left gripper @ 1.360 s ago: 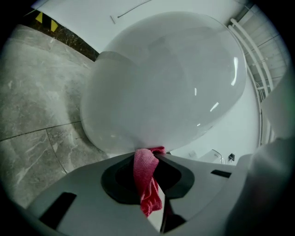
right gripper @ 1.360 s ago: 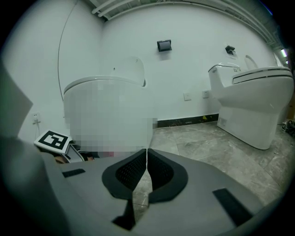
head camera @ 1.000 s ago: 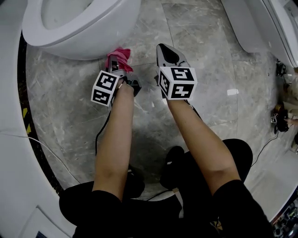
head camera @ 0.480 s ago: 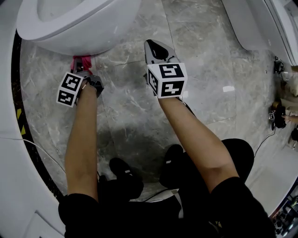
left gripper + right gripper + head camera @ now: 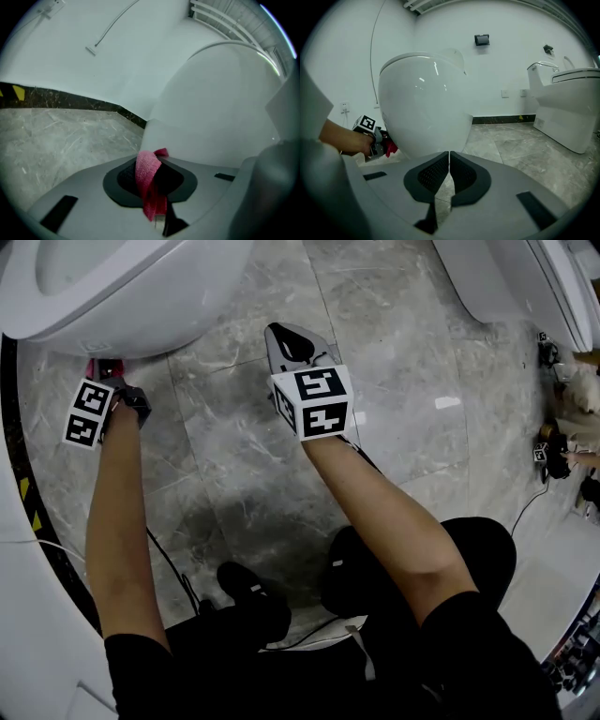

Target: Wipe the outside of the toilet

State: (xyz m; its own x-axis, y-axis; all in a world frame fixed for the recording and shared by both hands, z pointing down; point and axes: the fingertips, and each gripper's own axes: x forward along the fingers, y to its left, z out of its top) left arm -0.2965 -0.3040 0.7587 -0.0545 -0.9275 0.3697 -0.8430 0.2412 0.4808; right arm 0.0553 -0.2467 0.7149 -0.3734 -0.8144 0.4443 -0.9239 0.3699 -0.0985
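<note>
Left gripper view: woven pink cloth [image 5: 147,178], glossy toilet [image 5: 220,108]

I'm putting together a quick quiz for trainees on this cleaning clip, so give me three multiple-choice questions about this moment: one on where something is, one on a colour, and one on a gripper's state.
1. Where is the left gripper?
A. Inside the bowl
B. Low against the toilet's outer wall
C. Up on the seat

2. What colour is the cloth it holds?
A. Blue
B. Yellow
C. Pink

3. How do the right gripper's jaws stand?
A. Together, with nothing between them
B. Wide apart
C. Clamped on a sponge

Answers:
1 B: the head view shows it tucked under the bowl's bulge, just above the floor.
2 C: the left gripper view shows pink fabric pinched between its jaws.
3 A: the right gripper view shows the jaws meeting, with only floor beyond them.
</note>
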